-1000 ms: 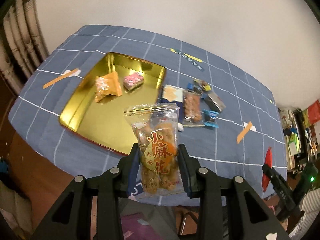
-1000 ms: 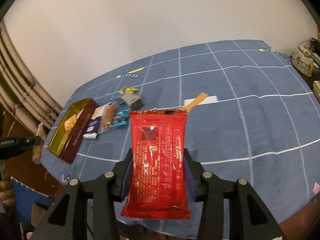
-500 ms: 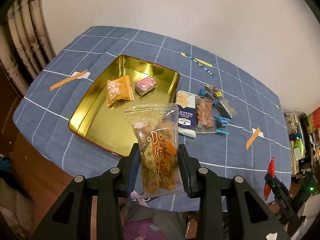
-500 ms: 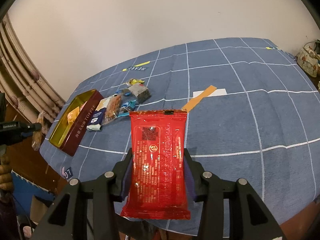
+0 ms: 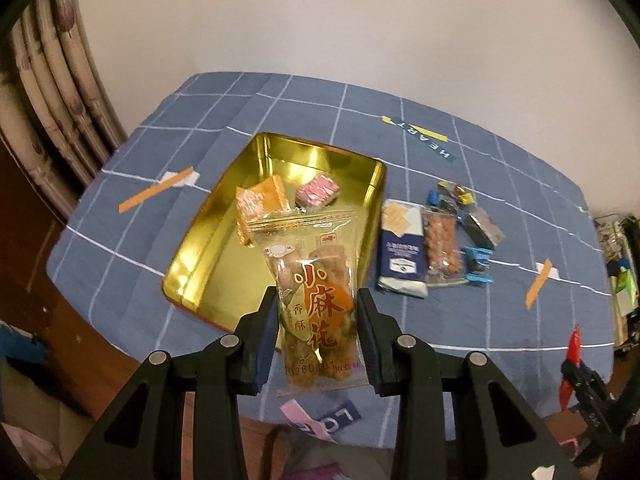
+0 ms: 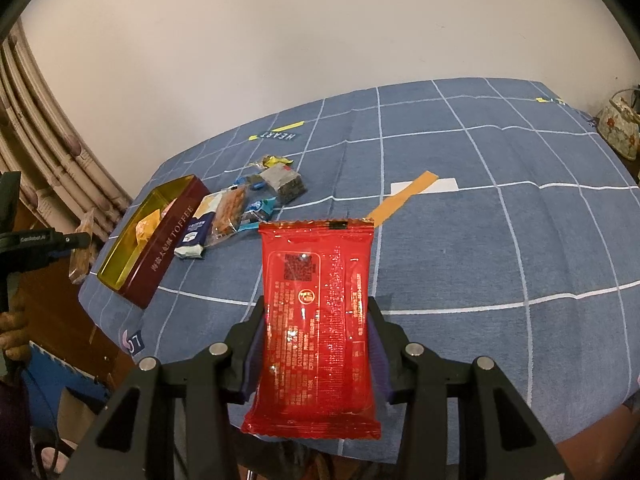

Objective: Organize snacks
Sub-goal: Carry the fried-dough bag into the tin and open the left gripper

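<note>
The left hand-held gripper is clamping a clear twisted-dough snack packet ahead of which sits a gold rectangular tin; the right hand-held gripper is gripping a glossy red foil packet, apparently clear of the table.

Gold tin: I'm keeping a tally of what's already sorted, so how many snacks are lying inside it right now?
2. Inside the gold tin, toward its far end: an orange packet on the left and a pink-wrapped sweet beside it. The held twist-snack bag blocks part of the floor, so more may hide.

Checked blue tablecloth (taped); curtain behind.
</note>
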Motion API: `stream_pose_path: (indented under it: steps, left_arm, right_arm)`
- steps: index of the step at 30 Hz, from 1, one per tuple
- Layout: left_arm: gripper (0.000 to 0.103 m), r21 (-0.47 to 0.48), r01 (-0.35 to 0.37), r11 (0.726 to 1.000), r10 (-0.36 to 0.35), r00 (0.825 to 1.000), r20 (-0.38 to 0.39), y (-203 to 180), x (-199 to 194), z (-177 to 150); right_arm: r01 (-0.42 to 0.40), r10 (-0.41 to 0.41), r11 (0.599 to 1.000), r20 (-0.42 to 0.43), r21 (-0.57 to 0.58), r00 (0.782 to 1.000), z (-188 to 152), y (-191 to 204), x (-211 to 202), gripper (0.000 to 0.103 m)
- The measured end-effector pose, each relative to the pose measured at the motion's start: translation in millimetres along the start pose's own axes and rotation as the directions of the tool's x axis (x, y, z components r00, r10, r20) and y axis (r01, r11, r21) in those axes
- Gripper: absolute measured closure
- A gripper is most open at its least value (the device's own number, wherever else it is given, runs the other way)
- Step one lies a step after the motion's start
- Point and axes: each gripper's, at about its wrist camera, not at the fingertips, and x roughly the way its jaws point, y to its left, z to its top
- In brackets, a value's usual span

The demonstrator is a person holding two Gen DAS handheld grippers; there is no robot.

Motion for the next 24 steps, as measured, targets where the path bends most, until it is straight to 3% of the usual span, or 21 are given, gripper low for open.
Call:
stream_pose_path:
  steps: [24]
  left_arm:
    - [0.069,0.037,-0.095,0.995,0.097,0.993,-0.070,22,65,21]
  right_arm:
    - [0.019,-0.018,1.000,-0.052,0.014,0.999,-7,-8,18,0.058]
